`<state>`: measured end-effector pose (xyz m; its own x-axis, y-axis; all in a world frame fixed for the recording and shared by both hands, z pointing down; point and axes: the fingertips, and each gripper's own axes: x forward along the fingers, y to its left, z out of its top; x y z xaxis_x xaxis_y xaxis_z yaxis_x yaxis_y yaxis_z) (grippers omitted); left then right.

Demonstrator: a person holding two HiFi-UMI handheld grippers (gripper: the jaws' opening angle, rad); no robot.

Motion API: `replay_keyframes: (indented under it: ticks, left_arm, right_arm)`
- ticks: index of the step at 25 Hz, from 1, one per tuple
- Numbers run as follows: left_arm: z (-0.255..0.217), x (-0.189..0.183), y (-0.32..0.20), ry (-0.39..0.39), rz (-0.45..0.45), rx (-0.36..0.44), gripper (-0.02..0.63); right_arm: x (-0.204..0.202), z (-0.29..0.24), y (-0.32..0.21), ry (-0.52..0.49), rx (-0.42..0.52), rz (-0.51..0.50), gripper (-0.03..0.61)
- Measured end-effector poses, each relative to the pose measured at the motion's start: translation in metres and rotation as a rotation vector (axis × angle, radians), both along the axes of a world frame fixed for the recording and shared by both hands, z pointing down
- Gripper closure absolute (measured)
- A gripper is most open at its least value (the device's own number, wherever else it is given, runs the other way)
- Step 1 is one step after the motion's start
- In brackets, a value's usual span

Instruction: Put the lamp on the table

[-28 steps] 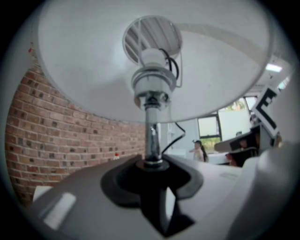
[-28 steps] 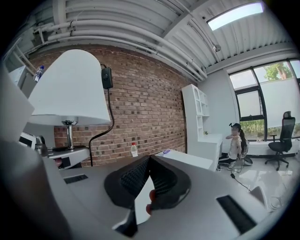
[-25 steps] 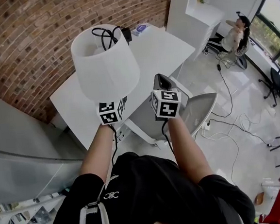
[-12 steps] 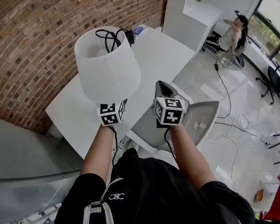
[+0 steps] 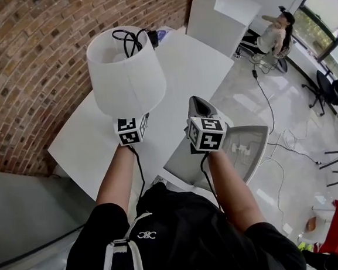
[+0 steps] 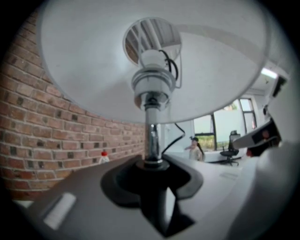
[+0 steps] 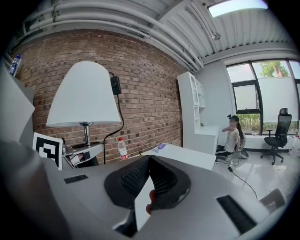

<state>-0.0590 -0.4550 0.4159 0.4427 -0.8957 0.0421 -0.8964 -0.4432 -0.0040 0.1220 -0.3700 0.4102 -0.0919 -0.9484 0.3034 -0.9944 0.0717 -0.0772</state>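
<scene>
The lamp (image 5: 126, 67) has a white shade and a chrome stem (image 6: 152, 136); its black cord (image 5: 130, 41) is coiled in the top of the shade. My left gripper (image 5: 132, 126) is shut on the lamp at the foot of the stem and holds it upright above the near part of the white table (image 5: 197, 58). In the left gripper view, the stem rises straight out of the left gripper (image 6: 152, 173). My right gripper (image 5: 195, 104) hangs beside it on the right, shut and holding nothing. The right gripper view shows the lamp (image 7: 84, 96) at left, past the right gripper (image 7: 149, 176).
A brick wall (image 5: 28, 67) runs along the table's far side, where a water bottle (image 7: 122, 149) stands. A grey chair (image 5: 241, 148) sits below my right gripper. A white cabinet (image 5: 217, 9) and a seated person (image 5: 272, 34) are beyond the table's right end.
Both grippers have moved forward toward the table and the brick wall, a little lower. The lamp went along in the left gripper and stays upright.
</scene>
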Motion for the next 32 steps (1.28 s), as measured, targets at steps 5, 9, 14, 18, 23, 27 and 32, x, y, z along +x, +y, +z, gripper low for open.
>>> replay_keyframes:
  ticks: [5, 9, 14, 18, 23, 27, 32]
  left_arm:
    - [0.015, 0.0, -0.043, -0.003, 0.022, -0.007, 0.488]
    - [0.027, 0.005, -0.075, -0.015, 0.051, 0.003, 0.489]
    - [0.061, 0.02, -0.1, -0.045, 0.117, -0.015, 0.489]
    - [0.072, 0.026, -0.119, -0.035, 0.151, -0.035, 0.489]
    - [0.091, 0.028, -0.154, -0.022, 0.16, -0.041, 0.489]
    - [0.111, 0.033, -0.182, -0.022, 0.154, -0.032, 0.489]
    - [0.125, 0.039, -0.215, -0.023, 0.143, -0.006, 0.489]
  right_arm:
    - [-0.003, 0.003, -0.029, 0.026, -0.012, 0.013, 0.58]
    - [-0.004, 0.013, -0.051, 0.051, -0.031, 0.018, 0.58]
    - [-0.001, 0.024, -0.082, 0.054, -0.057, 0.034, 0.58]
    - [0.0, 0.038, -0.103, 0.041, -0.096, 0.05, 0.58]
    - [0.004, 0.063, -0.121, 0.029, -0.14, 0.066, 0.58]
    - [0.004, 0.085, -0.133, 0.06, -0.16, 0.042, 0.58]
    - [0.009, 0.108, -0.153, 0.046, -0.169, 0.043, 0.58]
